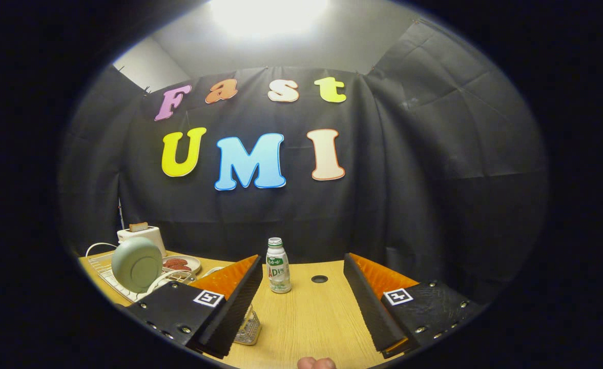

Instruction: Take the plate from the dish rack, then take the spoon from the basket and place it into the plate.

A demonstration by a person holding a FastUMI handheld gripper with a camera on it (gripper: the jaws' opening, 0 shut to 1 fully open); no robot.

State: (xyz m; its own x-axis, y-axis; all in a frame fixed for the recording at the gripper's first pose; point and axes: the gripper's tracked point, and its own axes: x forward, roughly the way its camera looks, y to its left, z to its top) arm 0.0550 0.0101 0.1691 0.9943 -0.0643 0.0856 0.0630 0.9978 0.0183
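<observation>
Claw point(301, 302) spread wide, holding nothing, fingers point(368, 302) level

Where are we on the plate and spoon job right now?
Nothing looks done yet. The plate stands upright in the dish rack, off to the left of the tool. The tool is open with nothing between its fingers, aimed over the table toward a bottle. Left: lift the plate out, then fetch the spoon and put it in the plate.
</observation>
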